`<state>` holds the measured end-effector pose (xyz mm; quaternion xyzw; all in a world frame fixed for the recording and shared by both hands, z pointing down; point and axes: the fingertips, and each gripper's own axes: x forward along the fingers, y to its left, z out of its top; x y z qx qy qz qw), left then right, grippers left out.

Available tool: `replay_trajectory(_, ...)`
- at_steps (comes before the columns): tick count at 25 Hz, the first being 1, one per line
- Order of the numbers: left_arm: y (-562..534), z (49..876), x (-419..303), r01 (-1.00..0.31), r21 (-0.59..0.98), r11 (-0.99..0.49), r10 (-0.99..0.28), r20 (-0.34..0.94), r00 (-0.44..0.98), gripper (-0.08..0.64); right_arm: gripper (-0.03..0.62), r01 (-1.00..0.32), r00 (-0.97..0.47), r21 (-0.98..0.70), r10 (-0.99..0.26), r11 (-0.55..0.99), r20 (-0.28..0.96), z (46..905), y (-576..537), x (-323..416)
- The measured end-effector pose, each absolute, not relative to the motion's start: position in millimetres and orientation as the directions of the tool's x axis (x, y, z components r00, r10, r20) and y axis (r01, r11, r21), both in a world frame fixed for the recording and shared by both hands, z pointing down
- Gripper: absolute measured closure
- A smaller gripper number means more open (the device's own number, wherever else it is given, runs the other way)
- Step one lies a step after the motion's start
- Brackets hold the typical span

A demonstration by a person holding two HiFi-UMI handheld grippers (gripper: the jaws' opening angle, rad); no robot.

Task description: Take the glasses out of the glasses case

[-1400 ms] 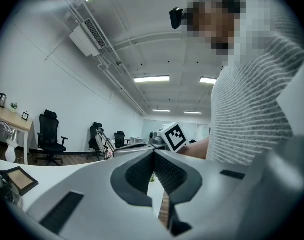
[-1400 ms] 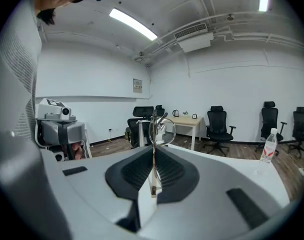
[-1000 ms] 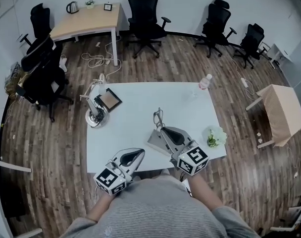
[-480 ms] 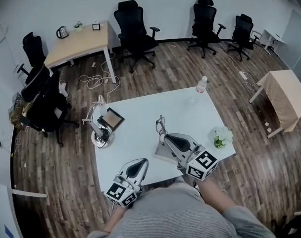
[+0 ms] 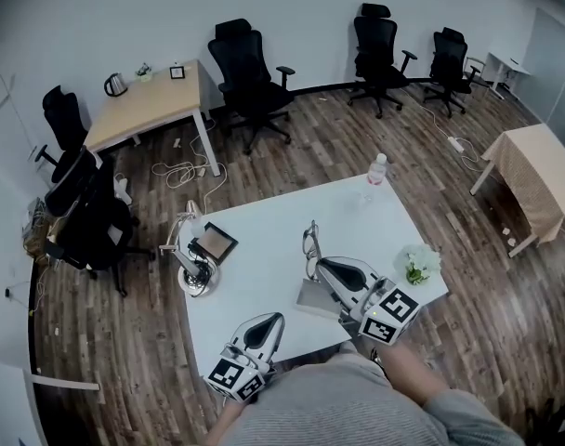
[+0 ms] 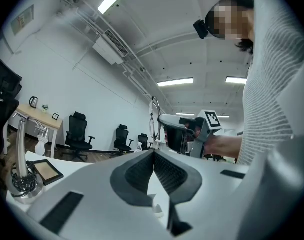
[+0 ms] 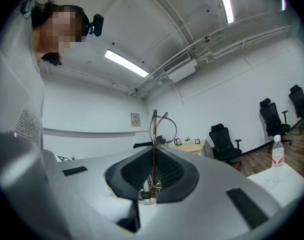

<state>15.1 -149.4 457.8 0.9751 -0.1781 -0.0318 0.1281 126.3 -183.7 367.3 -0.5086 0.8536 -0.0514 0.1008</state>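
Thin metal-framed glasses (image 5: 309, 242) stand up off the white table (image 5: 264, 221), pinched by one edge in my right gripper (image 5: 320, 262). In the right gripper view the frame (image 7: 154, 134) runs upright between the dark pads, and my right gripper (image 7: 153, 151) is shut on it. The grey glasses case (image 5: 310, 301) lies flat on the table under that gripper. My left gripper (image 5: 274, 318) hovers at the table's near edge, shut with nothing in it. In the left gripper view its pads meet (image 6: 154, 153), and the right gripper (image 6: 184, 131) with the glasses (image 6: 153, 115) shows beyond.
A small desk lamp (image 5: 184, 247) and a framed board (image 5: 214, 244) sit at the table's left side. A water bottle (image 5: 378, 167) stands at the far corner, white flowers (image 5: 418, 262) at the right edge. Office chairs (image 5: 250, 63) ring the room.
My right gripper has lifted with the glasses, away from the case. The left gripper has stayed near the table's front edge.
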Motion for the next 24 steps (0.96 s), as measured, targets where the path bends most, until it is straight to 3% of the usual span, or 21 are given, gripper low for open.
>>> replay_trajectory(24, -146.1, 460.1, 15.9, -0.345, 0.260, -0.902, -0.361, -0.015, 0.932, 0.548, 0.566, -0.848, -0.474, -0.176, -0.864, 0.500, -0.169, 351.4, -178.5, 128.3)
